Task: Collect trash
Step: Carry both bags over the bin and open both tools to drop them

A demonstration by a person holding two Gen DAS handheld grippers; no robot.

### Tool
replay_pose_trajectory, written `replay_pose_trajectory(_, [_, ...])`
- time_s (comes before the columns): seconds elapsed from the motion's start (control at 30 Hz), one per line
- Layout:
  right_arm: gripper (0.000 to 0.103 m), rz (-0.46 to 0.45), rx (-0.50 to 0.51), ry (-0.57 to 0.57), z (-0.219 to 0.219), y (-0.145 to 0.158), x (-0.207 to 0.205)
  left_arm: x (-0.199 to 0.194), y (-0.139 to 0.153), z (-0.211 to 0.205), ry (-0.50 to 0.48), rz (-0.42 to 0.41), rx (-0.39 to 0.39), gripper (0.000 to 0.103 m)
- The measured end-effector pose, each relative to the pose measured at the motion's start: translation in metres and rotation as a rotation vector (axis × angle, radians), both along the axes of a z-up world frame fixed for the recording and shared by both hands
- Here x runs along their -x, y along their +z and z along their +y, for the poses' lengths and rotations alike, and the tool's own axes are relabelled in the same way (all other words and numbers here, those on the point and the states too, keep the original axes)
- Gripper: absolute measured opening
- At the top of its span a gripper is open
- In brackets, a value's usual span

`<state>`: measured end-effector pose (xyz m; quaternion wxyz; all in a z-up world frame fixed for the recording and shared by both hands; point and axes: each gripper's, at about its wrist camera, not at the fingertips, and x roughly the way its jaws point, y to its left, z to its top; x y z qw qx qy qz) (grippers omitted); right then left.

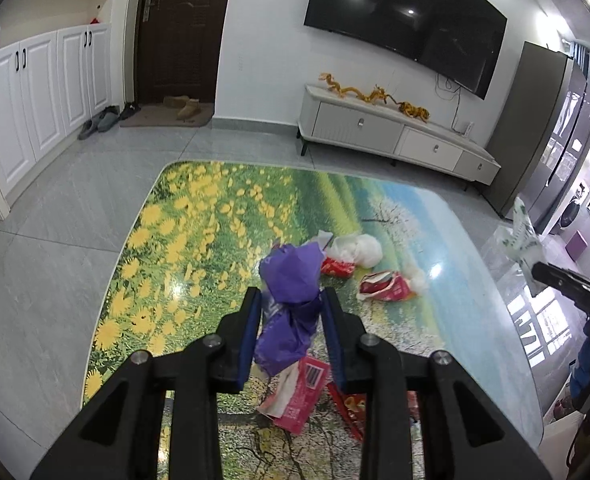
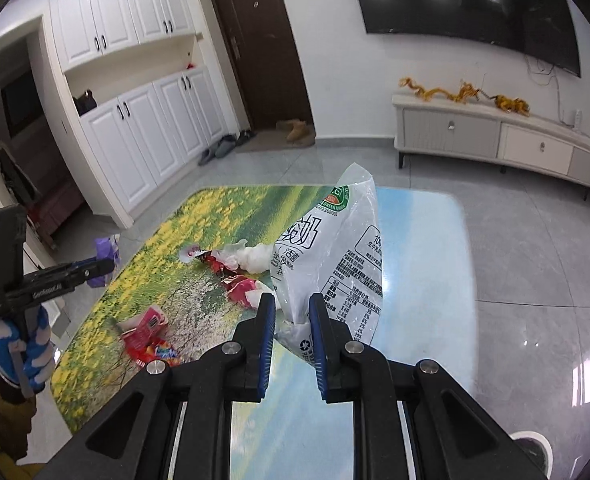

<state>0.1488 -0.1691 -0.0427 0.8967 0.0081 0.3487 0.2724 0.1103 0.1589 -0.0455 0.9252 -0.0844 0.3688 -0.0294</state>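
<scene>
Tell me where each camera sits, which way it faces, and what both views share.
Left wrist: rides the left tongs, angled down over the table, shut on a purple wrapper; right tongs show at the right edge.
Right wrist: rides the right tongs, angled down, shut on a white plastic bag; a gloved hand shows at left.
Shared: table, dark door, TV.

Both wrist views ride just behind their own fingers, tilted down over the flower-printed surface (image 1: 183, 240) from close range, facing the dark door (image 1: 183, 32) and the television (image 2: 467, 4). They share the wrapper litter mid-surface, and each shows the other gripper at its edge.
</scene>
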Motion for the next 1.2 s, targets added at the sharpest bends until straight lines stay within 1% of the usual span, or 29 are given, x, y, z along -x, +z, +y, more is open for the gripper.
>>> replay_pose_trajectory(0.1, [0.017,-0.025,-0.015,-0.033,-0.025,0.006,0.019,0.005,0.014,-0.013,-0.018,-0.023,-0.015,0.029])
replay_pose_trajectory(0.2, [0.017,-0.04,-0.024,-0.092,-0.057,0.007,0.039,0.007,0.027,-0.04,-0.072,-0.035,-0.029,0.029])
replay_pose_trajectory(0.27, [0.017,-0.041,-0.032,-0.139,-0.079,0.004,0.05,0.006,0.033,-0.067,-0.131,-0.038,-0.042,0.029])
replay_pose_trajectory(0.4, [0.017,-0.017,-0.034,-0.252,-0.133,-0.016,0.074,0.002,0.034,-0.131,-0.271,-0.018,-0.048,0.029])
replay_pose_trajectory(0.5, [0.017,0.022,-0.041,-0.332,-0.174,-0.037,0.09,-0.004,0.026,-0.197,-0.398,0.026,-0.043,0.029])
replay_pose_trajectory(0.6, [0.017,0.057,-0.033,-0.412,-0.21,-0.06,0.106,-0.007,0.018,-0.257,-0.5,0.058,-0.064,0.029])
replay_pose_trajectory(0.67, [0.017,0.085,-0.047,-0.456,-0.233,-0.075,0.114,-0.008,0.011,-0.301,-0.573,0.084,-0.075,0.029])
replay_pose_trajectory(0.73, [0.017,0.115,-0.064,-0.499,-0.255,-0.091,0.12,-0.01,0.003,-0.346,-0.641,0.124,-0.067,0.029])
replay_pose_trajectory(0.83, [0.017,0.16,-0.103,-0.55,-0.284,-0.111,0.126,-0.013,-0.009,-0.397,-0.695,0.172,-0.06,0.029])
replay_pose_trajectory(0.97, [0.017,0.214,-0.132,-0.59,-0.309,-0.135,0.126,-0.019,-0.027,-0.457,-0.758,0.236,-0.039,0.03])
replay_pose_trajectory(1.13, [0.019,0.276,-0.161,-0.622,-0.332,-0.16,0.125,-0.02,-0.049,-0.504,-0.812,0.298,-0.036,0.03])
replay_pose_trajectory(1.2, [0.019,0.3,-0.176,-0.643,-0.341,-0.17,0.127,-0.019,-0.057,-0.517,-0.828,0.318,-0.029,0.034])
